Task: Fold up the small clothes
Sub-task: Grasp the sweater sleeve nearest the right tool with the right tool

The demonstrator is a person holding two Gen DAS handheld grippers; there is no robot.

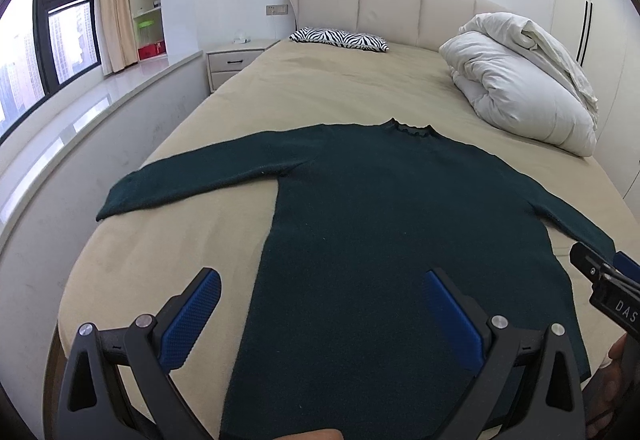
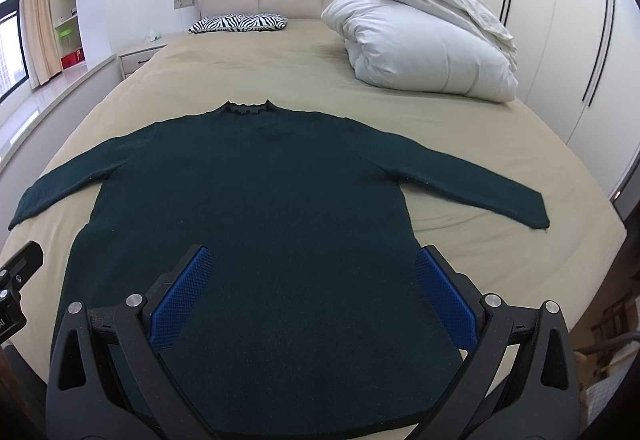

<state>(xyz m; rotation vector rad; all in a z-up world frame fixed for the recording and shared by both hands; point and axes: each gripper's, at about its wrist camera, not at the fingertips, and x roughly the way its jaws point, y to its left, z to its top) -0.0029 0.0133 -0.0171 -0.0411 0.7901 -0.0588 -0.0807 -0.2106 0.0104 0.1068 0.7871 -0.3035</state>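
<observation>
1. A bedroom bed (image 2: 460, 128) with a tan sheet carried a dark green sweater (image 2: 260, 192), spread flat, sleeves out, hem toward the camera.
2. The left hand-held gripper (image 1: 322, 290) and right hand-held gripper (image 2: 310, 268) hovered over the hem, jaws wide apart, gripping nothing.
3. The knit looked soft, light and limp; a sleeve cuff (image 2: 528, 208) or shoulder seemed the likeliest hold.

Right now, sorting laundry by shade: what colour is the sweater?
Dark green sweater, clearest in the right wrist view.
</observation>
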